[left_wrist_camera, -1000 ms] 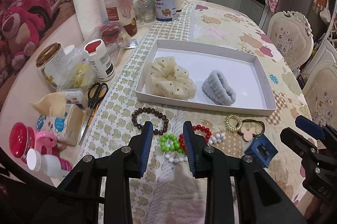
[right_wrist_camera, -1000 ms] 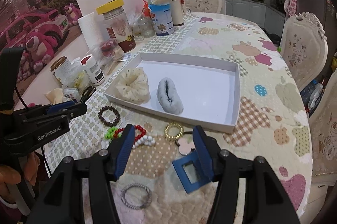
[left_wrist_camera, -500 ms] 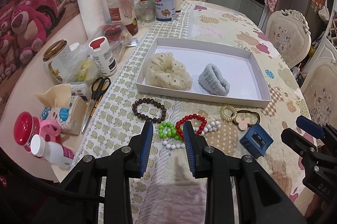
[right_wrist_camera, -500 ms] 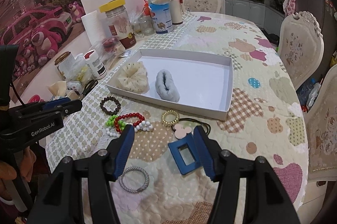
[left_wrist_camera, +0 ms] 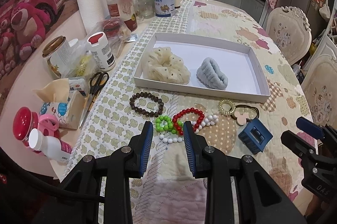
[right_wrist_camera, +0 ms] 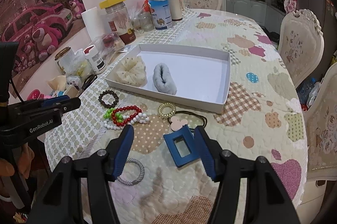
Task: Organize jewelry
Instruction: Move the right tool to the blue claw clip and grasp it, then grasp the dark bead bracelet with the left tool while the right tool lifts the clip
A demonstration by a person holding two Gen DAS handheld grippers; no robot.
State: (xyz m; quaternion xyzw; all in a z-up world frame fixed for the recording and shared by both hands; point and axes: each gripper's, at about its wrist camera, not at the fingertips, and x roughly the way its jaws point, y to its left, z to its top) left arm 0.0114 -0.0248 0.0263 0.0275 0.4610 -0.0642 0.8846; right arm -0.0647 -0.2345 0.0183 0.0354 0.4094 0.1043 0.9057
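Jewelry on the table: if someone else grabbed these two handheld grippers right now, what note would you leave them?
Left gripper: open, empty, over the green, red and white beads.
Right gripper: open, empty, blue clip beside its right finger.
Done: cream scrunchie and grey scrunchie lie in the white tray.
Left, all on the tablecloth: brown bracelet, the three bead strands, gold coil tie, mouse hair tie, blue clip, silver bangle.

Partly hidden behind the right gripper's [right_wrist_camera: 163, 139] finger at 7 o'clock: grey braided hair tie [right_wrist_camera: 134, 173].
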